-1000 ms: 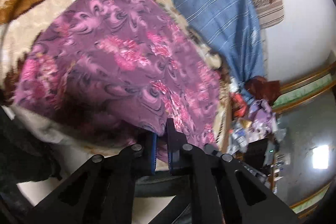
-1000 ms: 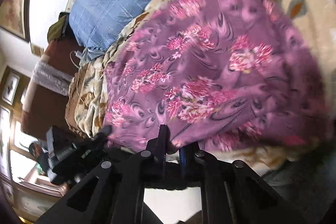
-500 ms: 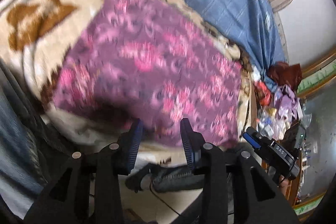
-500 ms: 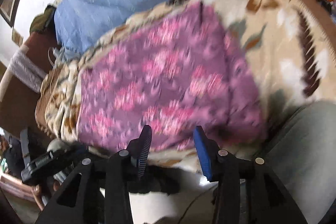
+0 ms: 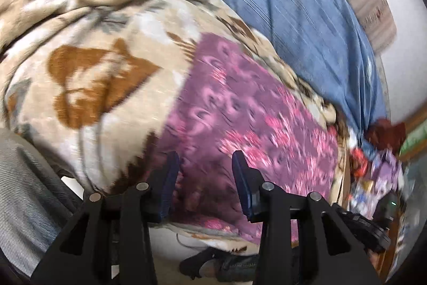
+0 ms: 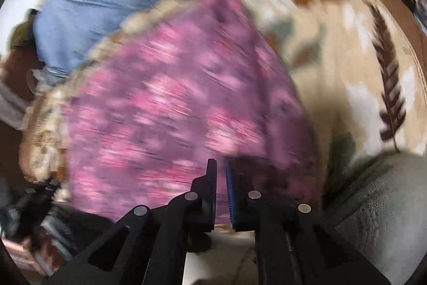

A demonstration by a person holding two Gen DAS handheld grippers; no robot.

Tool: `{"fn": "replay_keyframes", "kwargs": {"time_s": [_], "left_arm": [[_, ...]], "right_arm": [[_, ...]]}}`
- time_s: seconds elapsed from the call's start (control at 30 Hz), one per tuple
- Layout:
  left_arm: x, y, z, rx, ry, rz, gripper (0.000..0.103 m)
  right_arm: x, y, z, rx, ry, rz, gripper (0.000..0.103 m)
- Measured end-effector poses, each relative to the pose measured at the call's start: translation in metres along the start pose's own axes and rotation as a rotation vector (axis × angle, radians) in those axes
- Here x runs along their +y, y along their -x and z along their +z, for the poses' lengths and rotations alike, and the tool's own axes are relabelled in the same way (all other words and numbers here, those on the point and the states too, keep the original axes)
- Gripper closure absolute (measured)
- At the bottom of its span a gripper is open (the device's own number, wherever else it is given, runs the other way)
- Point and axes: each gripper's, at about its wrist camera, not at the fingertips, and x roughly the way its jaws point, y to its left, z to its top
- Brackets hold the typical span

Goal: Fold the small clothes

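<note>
A purple cloth with pink flowers (image 5: 248,119) lies spread flat on a beige and brown blanket (image 5: 88,76). My left gripper (image 5: 205,164) is open and empty, just before the cloth's near left edge. In the blurred right wrist view the same cloth (image 6: 165,103) fills the middle. My right gripper (image 6: 221,167) is at the cloth's near edge with its fingers almost together; no cloth shows between them.
A blue striped sheet (image 5: 307,18) covers the bed behind the blanket. Cluttered small things (image 5: 373,178) lie at the right of the bed. A grey trouser leg (image 6: 379,205) is close at the right. The floor shows below the bed edge.
Both grippers let go of the cloth's near edge and drew back, leaving it flat. The left stays open and has shifted left; the right opened, then closed to a narrow gap.
</note>
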Motion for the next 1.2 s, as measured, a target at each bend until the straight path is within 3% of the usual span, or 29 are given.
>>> {"fn": "replay_keyframes", "kwargs": {"time_s": [0.07, 0.1, 0.13, 0.27, 0.37, 0.47, 0.6, 0.73, 0.93, 0.97, 1.03, 1.13, 1.2], "left_arm": [[0.011, -0.004, 0.003, 0.010, 0.040, 0.003, 0.057], [0.016, -0.008, 0.005, 0.025, 0.053, 0.011, 0.057], [0.019, -0.012, 0.006, 0.038, 0.059, 0.013, 0.057], [0.030, -0.030, 0.004, 0.105, 0.048, 0.015, 0.057], [0.032, -0.038, -0.003, 0.138, 0.061, -0.048, 0.057], [0.027, -0.040, -0.004, 0.133, 0.047, -0.062, 0.046], [0.025, -0.042, -0.005, 0.129, 0.035, -0.057, 0.043], [0.029, -0.043, -0.005, 0.113, 0.048, -0.044, 0.048], [0.013, -0.045, -0.008, 0.077, -0.024, 0.024, 0.048], [0.010, -0.046, -0.009, 0.066, -0.035, 0.038, 0.050], [0.004, -0.047, -0.010, 0.053, -0.078, 0.080, 0.090], [0.002, -0.039, -0.012, 0.027, -0.102, 0.053, 0.094], [-0.006, -0.023, -0.015, -0.050, -0.157, 0.052, 0.094]], "right_arm": [[0.028, 0.012, 0.010, -0.025, 0.042, 0.096, 0.058], [0.042, 0.013, 0.013, -0.030, 0.062, 0.147, 0.047], [0.060, 0.011, 0.017, -0.032, 0.092, 0.205, 0.043], [0.145, -0.027, 0.031, 0.053, 0.222, 0.352, 0.042], [0.192, -0.054, 0.032, 0.110, 0.284, 0.400, 0.042], [0.236, -0.082, 0.033, 0.166, 0.343, 0.415, 0.042], [0.264, -0.116, 0.031, 0.263, 0.345, 0.423, 0.042], [0.284, -0.139, 0.023, 0.355, 0.375, 0.393, 0.044], [0.300, -0.154, 0.025, 0.427, 0.406, 0.326, 0.042], [0.304, -0.158, 0.027, 0.440, 0.407, 0.322, 0.042], [0.307, -0.161, 0.028, 0.457, 0.406, 0.306, 0.042], [0.310, -0.166, 0.028, 0.472, 0.391, 0.295, 0.042], [0.313, -0.169, 0.026, 0.482, 0.390, 0.283, 0.042]]}}
